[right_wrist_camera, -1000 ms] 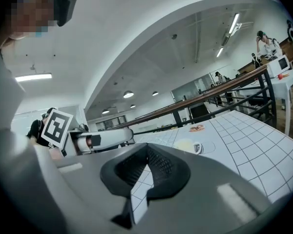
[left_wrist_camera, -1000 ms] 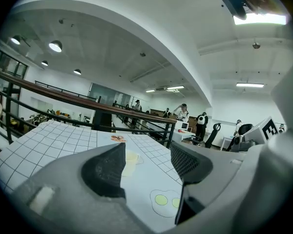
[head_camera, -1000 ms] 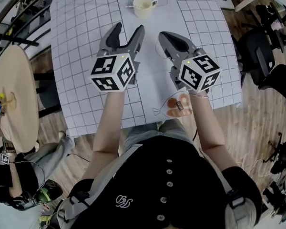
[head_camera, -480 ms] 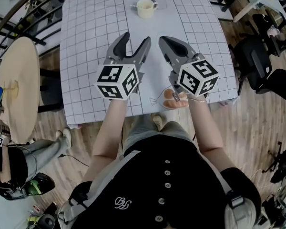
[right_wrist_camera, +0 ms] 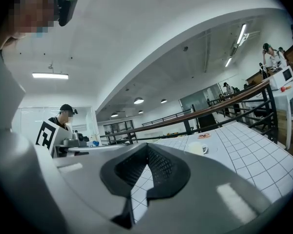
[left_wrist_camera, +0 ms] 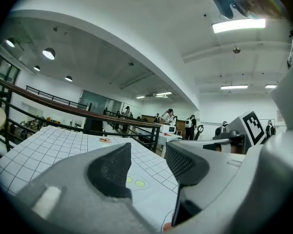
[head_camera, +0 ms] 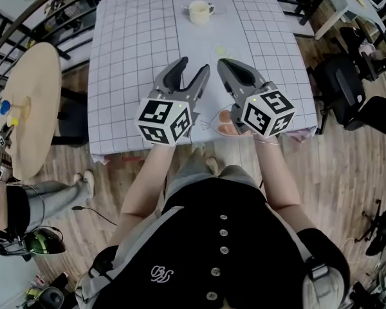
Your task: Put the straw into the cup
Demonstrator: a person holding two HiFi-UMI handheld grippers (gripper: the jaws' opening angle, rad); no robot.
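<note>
**Both grippers back at the near edge, cup left far up the worktop**

The biggest change is in the whole stance. Over the last second the worktop (head_camera: 135, 56) has slid up and shrunk in the head view, and more of its gridded cloth lies ahead of the hands. Both grippers have come back from mid-cloth to its near hem. That widens the gap to the cup (head_camera: 199, 11), which stands upright near the far edge, well apart from both tools. I cannot make out the straw for certain; a faint thin thing beside the cup may be it. By my reading the task has not started, since nothing is picked up.

The left gripper (head_camera: 195, 64) points level with its jaws well apart but closing, and nothing is between them. The right gripper (head_camera: 224, 64) has its jaws together at the tips and is empty.

There is plenty of room ahead: bare cloth runs from the hands to the cup, marked only by flat printed yellow-green dots (head_camera: 220, 49). The hazards are at the sides. A round wooden table (head_camera: 29, 108) stands off the left edge and dark chairs (head_camera: 344, 76) off the right. The near hem sits right under the grippers, with an orange print (head_camera: 228, 126) just inside it.
</note>
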